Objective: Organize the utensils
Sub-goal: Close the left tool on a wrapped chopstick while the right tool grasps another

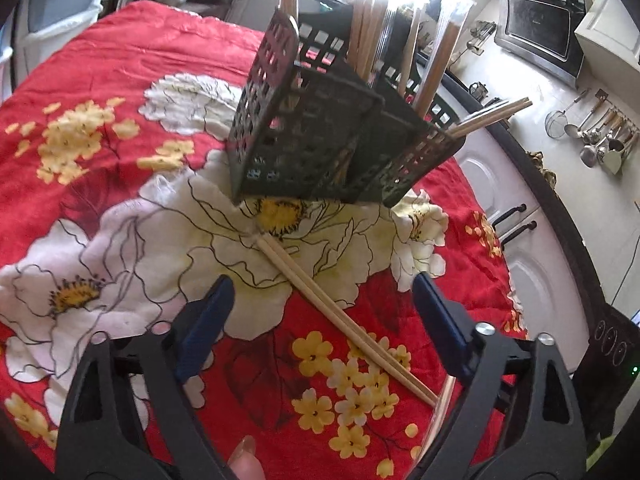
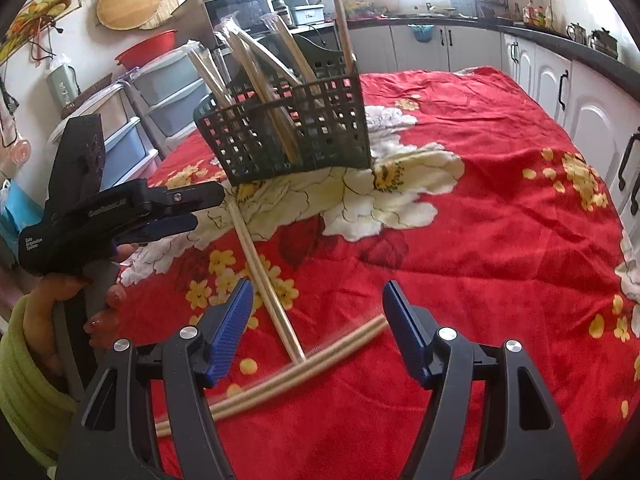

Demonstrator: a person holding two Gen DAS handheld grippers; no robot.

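A pair of bare chopsticks (image 1: 344,318) lies flat on the red flowered cloth (image 1: 120,60), running from the foot of the dark basket (image 1: 320,148) back toward me. A second pair, in a clear wrapper (image 2: 280,372), lies crosswise at their near end, touching it. The basket stands upright on a big white flower and holds more chopsticks (image 2: 256,76), bare and wrapped, leaning out of its compartments; one pair pokes through its side.

My left claw (image 1: 323,298) is spread wide above the bare pair, pinching nothing. My right claw (image 2: 317,304) is spread too, hanging over the spot where the two pairs meet, its fingers (image 2: 230,334) clear of both. White cupboards (image 2: 560,88) stand beyond the table.
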